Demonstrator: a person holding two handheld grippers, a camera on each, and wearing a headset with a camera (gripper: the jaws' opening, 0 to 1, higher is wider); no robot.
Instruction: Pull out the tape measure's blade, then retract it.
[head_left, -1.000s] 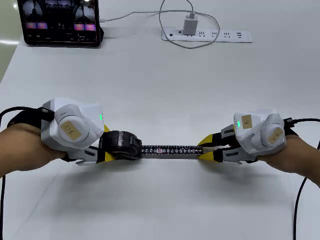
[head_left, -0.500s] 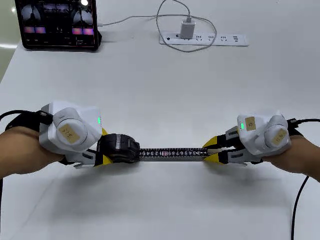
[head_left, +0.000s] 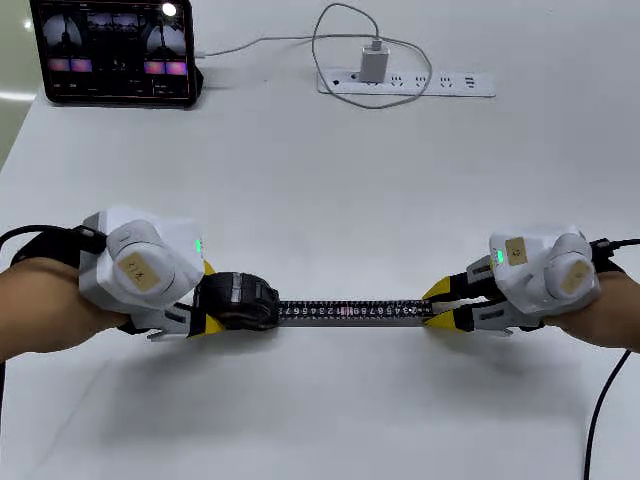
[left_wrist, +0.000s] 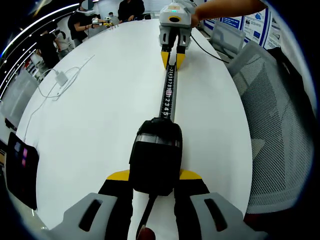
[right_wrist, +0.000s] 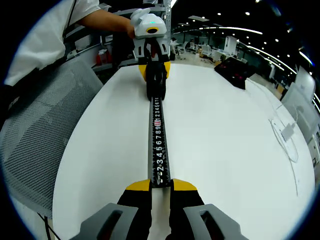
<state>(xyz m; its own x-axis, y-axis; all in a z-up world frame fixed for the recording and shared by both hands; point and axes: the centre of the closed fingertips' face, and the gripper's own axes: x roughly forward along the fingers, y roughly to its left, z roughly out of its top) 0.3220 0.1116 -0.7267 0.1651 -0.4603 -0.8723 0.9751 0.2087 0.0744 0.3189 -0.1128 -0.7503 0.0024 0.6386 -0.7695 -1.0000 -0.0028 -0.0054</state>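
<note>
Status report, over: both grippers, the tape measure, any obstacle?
Left gripper shut on tape measure case. Right gripper shut on blade tip; blade extended between them. No obstacle along it.

White table (head_left: 330, 190), grey mesh chair (left_wrist: 272, 115)

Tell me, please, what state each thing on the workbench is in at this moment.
Black tape measure case: gripped, blade partly out.
Dark numbered metal blade: pulled out, stretched straight between the two claws.
Left claw: shut on the case.
Right claw: shut on the blade's tip.
Black tablet: screen lit.
White charger: plugged into the white power strip.
</note>
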